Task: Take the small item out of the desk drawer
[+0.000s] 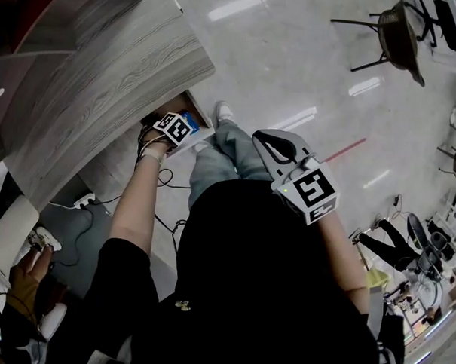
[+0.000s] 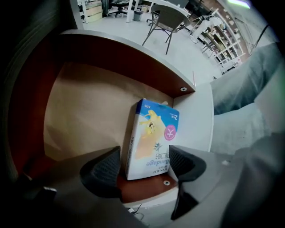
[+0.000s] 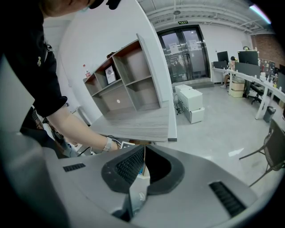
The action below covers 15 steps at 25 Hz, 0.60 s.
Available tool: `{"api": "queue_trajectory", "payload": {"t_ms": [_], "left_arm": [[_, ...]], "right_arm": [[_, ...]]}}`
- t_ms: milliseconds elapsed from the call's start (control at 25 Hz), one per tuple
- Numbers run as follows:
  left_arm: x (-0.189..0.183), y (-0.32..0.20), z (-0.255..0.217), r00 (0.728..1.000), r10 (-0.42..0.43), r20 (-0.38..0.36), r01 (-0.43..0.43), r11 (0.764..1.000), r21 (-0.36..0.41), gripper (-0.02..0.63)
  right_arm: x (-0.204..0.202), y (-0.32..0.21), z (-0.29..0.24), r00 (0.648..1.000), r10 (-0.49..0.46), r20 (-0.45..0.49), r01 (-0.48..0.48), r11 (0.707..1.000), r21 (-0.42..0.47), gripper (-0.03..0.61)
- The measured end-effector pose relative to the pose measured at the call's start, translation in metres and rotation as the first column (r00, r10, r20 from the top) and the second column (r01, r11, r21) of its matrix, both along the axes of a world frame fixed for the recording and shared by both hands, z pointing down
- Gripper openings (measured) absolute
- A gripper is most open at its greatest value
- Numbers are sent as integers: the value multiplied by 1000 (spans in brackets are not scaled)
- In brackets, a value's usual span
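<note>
- Drawer (image 2: 133, 60): open beneath the grey wood-grain worktop (image 1: 104, 81). It has red-brown walls and a pale brown floor, and nothing else shows inside it.
- Task item: a small blue-and-yellow box (image 2: 153, 136) lies on the drawer floor with its broad printed face up. It is in the near right corner, beside the drawer's white panel (image 2: 193, 120).
- Left gripper (image 2: 144, 160): it is positioned over the drawer and pointed down into it. Its fingers (image 2: 104, 168) are spread apart, one on each long side of the box's near end. No view settles whether the pads touch the cardboard, and no squeeze is evident.
- Judgement: the fingers span the box's narrow width, so closing them would take it by its long sides. That is the only hold the corner position allows.
- Right gripper (image 3: 143, 153): its fingers are pressed together on nothing. It is held up near the person's body, well apart from the drawer and to its right.
- Judgement: the right gripper is parked clear of the reach and has no part in this pick.
- Step in hand, as judged: the grasp is lined up but not made, and the item is not yet out.
- Risk: the right-hand finger has little room beside the white panel. Uneven closing could skew the light box.
</note>
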<state>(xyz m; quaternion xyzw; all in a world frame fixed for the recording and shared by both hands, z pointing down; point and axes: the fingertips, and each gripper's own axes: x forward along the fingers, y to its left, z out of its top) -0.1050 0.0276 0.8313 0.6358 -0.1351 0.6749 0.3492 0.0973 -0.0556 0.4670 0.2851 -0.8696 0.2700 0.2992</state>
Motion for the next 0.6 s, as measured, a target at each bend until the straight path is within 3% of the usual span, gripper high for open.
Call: {"api": "queue_trajectory", "payload": {"t_ms": [240, 600], "left_arm": [[11, 7, -8, 997, -22, -77, 22, 1000, -6, 321], [16, 4, -35, 990, -43, -137, 47, 999, 27, 296]], "right_arm": [[1, 3, -1, 1000, 7, 15, -7, 1000, 22, -2], [-1, 13, -10, 999, -2, 38, 1, 999, 42, -2]]}}
